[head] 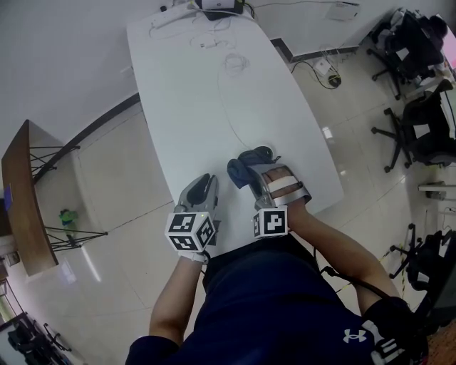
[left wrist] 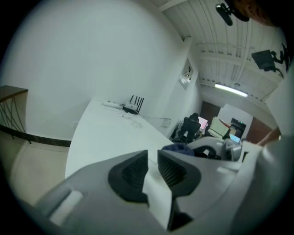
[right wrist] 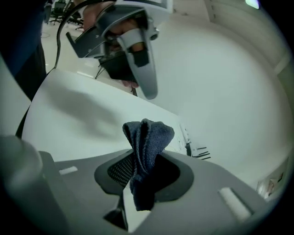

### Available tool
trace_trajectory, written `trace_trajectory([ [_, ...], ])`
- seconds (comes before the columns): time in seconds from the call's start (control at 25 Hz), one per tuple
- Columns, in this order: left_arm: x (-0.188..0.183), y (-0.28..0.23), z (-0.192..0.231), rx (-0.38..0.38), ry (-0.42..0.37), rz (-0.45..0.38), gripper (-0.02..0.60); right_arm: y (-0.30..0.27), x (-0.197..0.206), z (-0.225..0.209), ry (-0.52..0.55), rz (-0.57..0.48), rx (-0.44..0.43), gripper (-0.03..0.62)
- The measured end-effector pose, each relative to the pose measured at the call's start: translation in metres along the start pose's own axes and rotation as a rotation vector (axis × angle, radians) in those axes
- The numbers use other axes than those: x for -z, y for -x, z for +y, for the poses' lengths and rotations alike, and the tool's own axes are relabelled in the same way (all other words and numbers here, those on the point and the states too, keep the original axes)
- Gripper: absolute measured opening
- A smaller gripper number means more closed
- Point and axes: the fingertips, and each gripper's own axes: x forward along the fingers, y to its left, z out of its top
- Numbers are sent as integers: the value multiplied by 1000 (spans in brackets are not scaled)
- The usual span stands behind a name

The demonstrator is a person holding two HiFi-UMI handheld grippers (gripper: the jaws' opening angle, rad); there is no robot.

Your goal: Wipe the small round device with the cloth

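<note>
A dark blue cloth (head: 244, 170) is bunched between the jaws of my right gripper (head: 258, 180), which is shut on it above the near end of the white table (head: 214, 93). In the right gripper view the cloth (right wrist: 149, 133) stands up in folds out of the pads. My left gripper (head: 204, 191) hovers just to the left of it, with its jaws almost together and nothing between them (left wrist: 152, 156). In the left gripper view the cloth (left wrist: 177, 148) shows beside the right gripper (left wrist: 216, 149). No small round device can be made out for certain in any view.
At the table's far end lie a power strip (head: 171, 16), thin cables (head: 235, 63) and a black box with antennas (left wrist: 133, 105). Office chairs (head: 413, 128) stand on the floor at the right. A wooden shelf on thin legs (head: 25, 199) stands at the left.
</note>
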Motion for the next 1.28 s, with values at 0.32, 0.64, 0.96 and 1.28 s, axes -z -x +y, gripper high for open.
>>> trace_trajectory([
  [0.32,1,-1,-10,17,-6,4,64,-33,13,52,-713,-21,-264,117],
  [0.64,5,-2,-17,39,-16,16,64,2,77,43,-612,-88,-370,117],
  [0.96,6,-3,-32,54,-28,23,64,-20,180,-19,-986,-39,-229,117],
  [1.28,9,3,-34,45,-23,33,64,-21,153,-20,-1223,-162,-191,117],
])
